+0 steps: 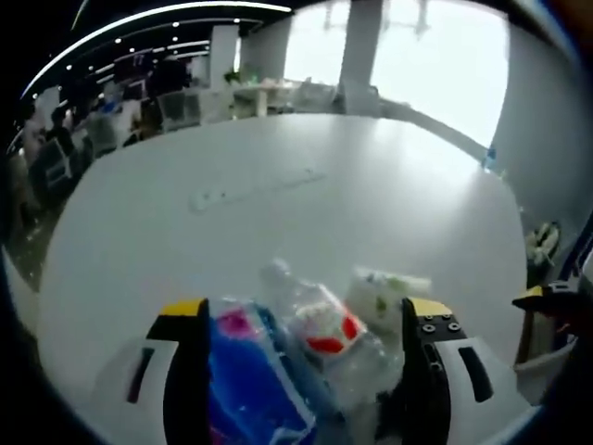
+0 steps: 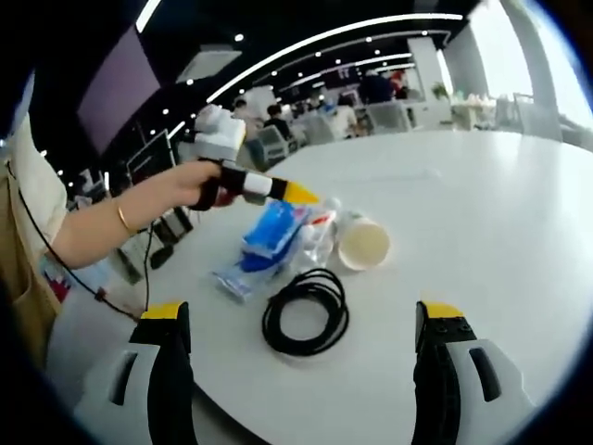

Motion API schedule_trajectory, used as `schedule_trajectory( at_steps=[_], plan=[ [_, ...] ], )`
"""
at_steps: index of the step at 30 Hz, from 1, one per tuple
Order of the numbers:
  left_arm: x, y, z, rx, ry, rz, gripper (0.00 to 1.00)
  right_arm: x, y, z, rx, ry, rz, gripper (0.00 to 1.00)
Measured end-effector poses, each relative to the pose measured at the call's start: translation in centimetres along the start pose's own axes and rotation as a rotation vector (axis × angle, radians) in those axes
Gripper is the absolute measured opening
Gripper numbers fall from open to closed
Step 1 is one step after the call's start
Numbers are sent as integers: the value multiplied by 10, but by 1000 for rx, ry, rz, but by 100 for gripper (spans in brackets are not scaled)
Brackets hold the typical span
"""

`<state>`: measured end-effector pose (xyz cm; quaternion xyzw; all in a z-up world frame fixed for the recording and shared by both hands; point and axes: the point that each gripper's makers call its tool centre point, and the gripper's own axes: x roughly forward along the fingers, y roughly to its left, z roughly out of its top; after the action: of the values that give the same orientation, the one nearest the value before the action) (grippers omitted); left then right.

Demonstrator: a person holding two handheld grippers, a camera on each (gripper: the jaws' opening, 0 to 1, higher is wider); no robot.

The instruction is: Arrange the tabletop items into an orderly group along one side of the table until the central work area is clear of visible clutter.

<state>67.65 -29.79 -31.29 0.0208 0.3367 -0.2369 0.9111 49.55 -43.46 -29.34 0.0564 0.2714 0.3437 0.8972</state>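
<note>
Through the left gripper view I see my left gripper [image 1: 301, 371] low over the white bench [image 1: 278, 204], its fingers [image 1: 190, 371] spread wide with a cluster of items lying between them: a blue packet [image 1: 250, 380] with a pink patch on the left, a crumpled clear plastic bottle [image 1: 320, 338] with a red label in the middle, and a pale paper cup [image 1: 380, 292] just right of the bottle, on its side. The fingers flank the pile, but I cannot tell whether either one touches it. In the right gripper view my right gripper [image 2: 301, 371] hangs nearer me, its fingers [image 2: 171, 371] also spread apart and holding nothing. Just beyond them a coil of black cable [image 2: 306, 311] lies flat on the bench. Past the coil sit the blue packet, the bottle and the cup, its open mouth turned toward me, all touching or nearly so. A hand [image 2: 190, 185] comes in from the left, holding the left gripper over that pile. The far half of the bench is bare, with office chairs and people in the background.
</note>
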Motion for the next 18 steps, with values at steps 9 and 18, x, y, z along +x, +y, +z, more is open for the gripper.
schedule_trajectory(
  at_steps=[9,18],
  plan=[
    [17,5,-3,-19,24,2,82,0,-1,-1,16,0,-2,100],
    [31,9,2,-53,32,-3,80,1,-4,-2,16,3,-9,100]
  ],
)
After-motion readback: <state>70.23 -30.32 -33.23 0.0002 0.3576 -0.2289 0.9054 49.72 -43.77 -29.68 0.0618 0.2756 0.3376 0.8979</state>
